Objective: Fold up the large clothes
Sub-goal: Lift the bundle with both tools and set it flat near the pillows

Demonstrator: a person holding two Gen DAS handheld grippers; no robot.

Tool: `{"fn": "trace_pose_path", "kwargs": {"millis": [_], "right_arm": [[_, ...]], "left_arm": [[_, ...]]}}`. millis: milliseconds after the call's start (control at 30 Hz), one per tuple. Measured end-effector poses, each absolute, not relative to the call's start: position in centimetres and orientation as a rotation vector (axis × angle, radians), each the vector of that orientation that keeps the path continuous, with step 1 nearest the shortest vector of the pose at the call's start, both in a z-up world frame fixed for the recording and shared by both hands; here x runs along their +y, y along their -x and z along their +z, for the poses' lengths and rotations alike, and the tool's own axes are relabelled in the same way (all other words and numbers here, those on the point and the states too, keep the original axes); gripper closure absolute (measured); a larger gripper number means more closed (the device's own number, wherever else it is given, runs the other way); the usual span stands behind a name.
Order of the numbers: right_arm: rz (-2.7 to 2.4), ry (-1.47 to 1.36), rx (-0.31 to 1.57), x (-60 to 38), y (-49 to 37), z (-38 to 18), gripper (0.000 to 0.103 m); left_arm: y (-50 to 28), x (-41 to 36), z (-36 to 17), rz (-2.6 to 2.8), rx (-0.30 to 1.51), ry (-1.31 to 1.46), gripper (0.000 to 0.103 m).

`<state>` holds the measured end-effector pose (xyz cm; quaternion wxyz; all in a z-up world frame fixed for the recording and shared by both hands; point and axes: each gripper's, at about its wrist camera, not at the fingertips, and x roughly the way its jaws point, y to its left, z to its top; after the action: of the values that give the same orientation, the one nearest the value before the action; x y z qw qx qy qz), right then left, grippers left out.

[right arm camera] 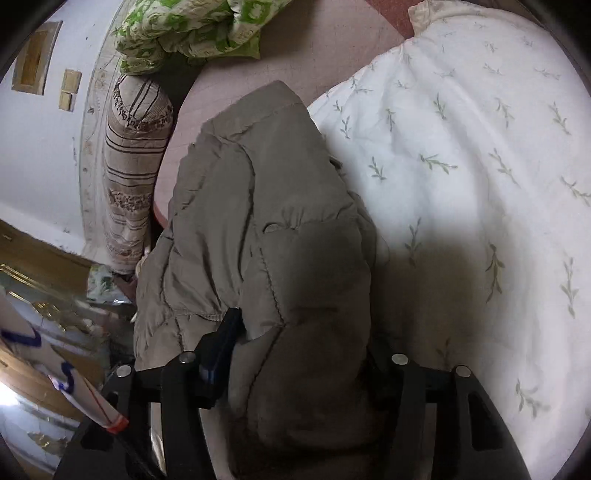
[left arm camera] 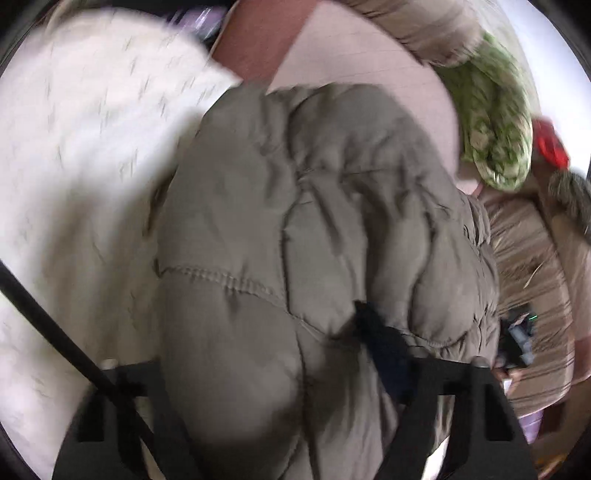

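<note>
left gripper: closest thing in its own view. The jaws sit around a fat bulge of the puffer jacket, and the padding fills the whole gap and bulges past it, so I'd call that clamped on the jacket. The view is pretty smeared though.

right gripper: same deal, a thick fold of the jacket is wedged between the jaws, with the dark pad on the left side pressing into the fabric. Clamped.

jacket: olive-grey quilted thing, bunched up into a lump and running away from both grippers across the pinkish bed sheet, its one side against the white duvet with the little leaf print.

what could go wrong: honestly, puffy slick fabric loves to squirm out of a pinch. If only the outer shell is caught, the filling slides and the fold collapses. It could also drag the duvet along, since they touch.

hand pose: both grippers tip down at the bed, and the left looks steeper to me.

further back: striped bolster, then the green-and-white bundle by the wall.
</note>
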<state>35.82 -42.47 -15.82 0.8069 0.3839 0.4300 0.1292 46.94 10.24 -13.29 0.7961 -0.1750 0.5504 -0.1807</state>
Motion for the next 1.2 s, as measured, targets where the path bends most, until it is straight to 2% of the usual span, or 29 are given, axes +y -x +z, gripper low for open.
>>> {"fn": "trace_pose_path", "kwargs": {"millis": [67,200,233,333,367,400,533,667,767,900,1067,1167,1200], "right_arm": [[0.31,-0.817,0.899,-42.1,-35.2,-14.4,0.056],[0.333,-0.76,0.798,-41.6,-33.9,-10.6,0.058],[0.311,-0.739,0.795,-41.5,-33.9,-10.5,0.057],[0.129,-0.617,0.852,-40.9,-34.6,-12.2,0.045],[0.107,-0.612,0.878,-40.9,-34.9,-13.0,0.041],[0.098,-0.63,0.879,-41.1,-34.9,-13.4,0.033],[-0.014,-0.586,0.781,-42.0,-33.1,-10.5,0.029],[-0.174,-0.433,0.625,-41.7,-29.8,-6.4,0.029],[-0.103,-0.356,0.59,-39.1,-28.0,-4.9,0.03],[0.064,-0.269,0.672,-33.7,-28.7,-6.0,0.03],[-0.002,-0.147,0.753,-31.7,-29.8,-9.9,0.032],[-0.066,-0.038,0.737,-32.1,-30.2,-11.1,0.031],[-0.083,-0.022,0.732,-32.5,-30.4,-11.4,0.031]], "left_arm": [[-47.3,10.4,-11.4,-0.385,1.147,0.361,0.052],[-48.3,11.6,-10.2,-0.38,1.103,0.415,0.052],[-48.4,11.8,-10.9,-0.366,1.116,0.416,0.048],[-47.2,12.1,-14.4,-0.286,1.157,0.452,0.032],[-46.7,12.1,-14.8,-0.273,1.143,0.475,0.031],[-46.1,12.5,-14.9,-0.263,1.131,0.524,0.031],[-44.2,13.1,-13.3,-0.21,1.114,0.546,0.031],[-41.4,13.1,-9.3,-0.141,1.026,0.495,0.031],[-38.7,12.4,-6.3,-0.042,0.961,0.382,0.031],[-37.1,10.1,-5.5,0.004,0.944,0.2,0.027],[-37.7,7.3,-10.9,0.069,1.012,0.037,0.026],[-37.6,7.2,-12.3,0.119,0.953,0.036,0.015],[-37.4,7.3,-12.3,0.13,0.938,0.045,0.015]]}}
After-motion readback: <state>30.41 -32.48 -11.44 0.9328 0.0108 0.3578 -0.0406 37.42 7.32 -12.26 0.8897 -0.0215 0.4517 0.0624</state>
